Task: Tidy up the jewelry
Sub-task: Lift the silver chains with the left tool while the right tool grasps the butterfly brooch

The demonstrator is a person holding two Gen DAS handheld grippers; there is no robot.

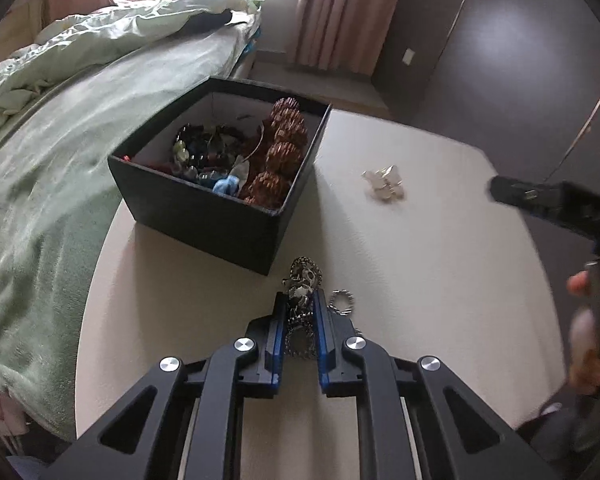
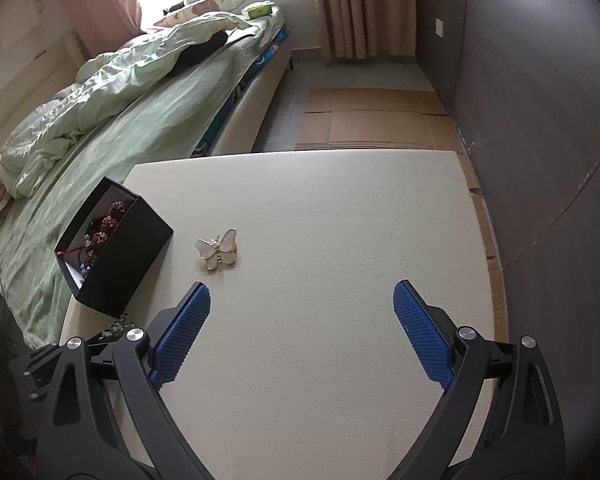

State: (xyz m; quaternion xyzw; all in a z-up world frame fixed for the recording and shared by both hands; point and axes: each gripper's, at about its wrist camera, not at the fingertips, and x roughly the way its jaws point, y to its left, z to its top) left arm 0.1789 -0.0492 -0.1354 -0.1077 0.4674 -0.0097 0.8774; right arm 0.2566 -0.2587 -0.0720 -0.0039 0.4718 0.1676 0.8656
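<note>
- One black box (image 1: 204,216) on the cream surface (image 1: 420,280): square, open-topped, matte card walls, pale lining inside. It sits at the surface's edge nearest the bed (image 1: 60,160).
- Box contents: a jumble of dark and glassy beads (image 1: 196,152), something small and blue (image 1: 226,186), and a string of four brown, ridged, knobbly beads (image 1: 284,152) along one wall.
- One silver chain necklace (image 1: 304,280) with a metal pendant lies on the surface just in front of the box's near corner; links are fine, pendant ornate.
- Left gripper (image 1: 300,308): blue pads pinching the chain necklace, pulled nearly together; loose loops spill to its right side.
- One butterfly brooch (image 2: 218,254), pearly white wings with gold rim, lies alone on the surface, near the box but apart from it.
- Right gripper (image 2: 302,320): jaws spread wide, ribbed blue pads (image 2: 420,340) with nothing between them, above bare surface.
- Around: bed with rumpled pale green quilt, pink curtains (image 2: 348,8), flattened cardboard (image 2: 372,120) on the floor, dark wall.
</note>
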